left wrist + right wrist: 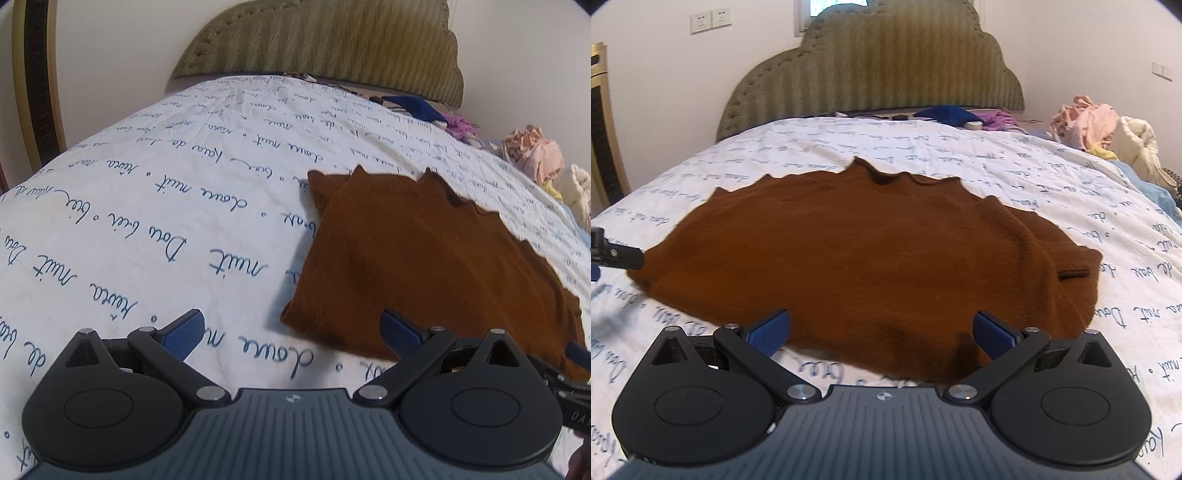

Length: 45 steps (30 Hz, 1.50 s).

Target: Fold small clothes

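Note:
A brown knit garment lies spread flat on the white bedspread printed with blue script. In the left wrist view the same brown garment lies ahead and to the right, its near left corner just in front of the fingers. My left gripper is open above the bedspread, nothing between its blue pads. My right gripper is open at the garment's near hem, empty. The left gripper's tip shows at the garment's left edge in the right wrist view.
A green padded headboard stands at the far end. Blue and purple clothes lie near it. A pile of pink and cream clothes sits at the bed's right side. A chair back stands on the left.

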Tool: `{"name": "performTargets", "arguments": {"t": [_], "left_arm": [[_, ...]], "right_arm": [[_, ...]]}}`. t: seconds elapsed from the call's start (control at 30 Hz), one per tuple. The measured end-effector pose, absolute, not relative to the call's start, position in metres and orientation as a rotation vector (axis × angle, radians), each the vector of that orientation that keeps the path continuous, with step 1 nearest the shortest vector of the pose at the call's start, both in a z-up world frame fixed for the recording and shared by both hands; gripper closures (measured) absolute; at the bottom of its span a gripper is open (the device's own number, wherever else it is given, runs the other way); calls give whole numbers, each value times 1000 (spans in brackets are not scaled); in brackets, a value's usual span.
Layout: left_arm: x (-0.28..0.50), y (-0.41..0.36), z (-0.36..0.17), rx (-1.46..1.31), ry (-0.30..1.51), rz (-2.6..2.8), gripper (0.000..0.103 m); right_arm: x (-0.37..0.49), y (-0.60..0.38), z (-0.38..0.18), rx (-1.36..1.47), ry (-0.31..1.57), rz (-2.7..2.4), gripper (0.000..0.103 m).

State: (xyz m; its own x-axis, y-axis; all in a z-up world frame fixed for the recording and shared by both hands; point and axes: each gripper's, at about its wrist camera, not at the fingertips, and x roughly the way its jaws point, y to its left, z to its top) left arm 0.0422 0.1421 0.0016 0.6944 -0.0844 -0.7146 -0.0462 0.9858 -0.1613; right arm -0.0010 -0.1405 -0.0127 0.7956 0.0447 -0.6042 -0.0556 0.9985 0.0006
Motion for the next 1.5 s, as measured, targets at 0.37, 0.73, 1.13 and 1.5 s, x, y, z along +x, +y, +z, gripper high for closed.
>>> {"name": "performTargets", "arguments": {"t": [0.37,0.73,1.13,1.5], "left_arm": [[37,139,-1,-93,820,4,1],[39,132,2,-67,825,-10,1],[66,141,10,-196,871,-94,1],[142,167,15,-455,933,-214,1]], "right_arm": [[-12,-118,-10,-40,652,127,0],[-19,-92,-11,-88,655,200,0],[-15,-71,-15,-142,655,232,0],[0,-10,-23,-410,585,271,1]]}}
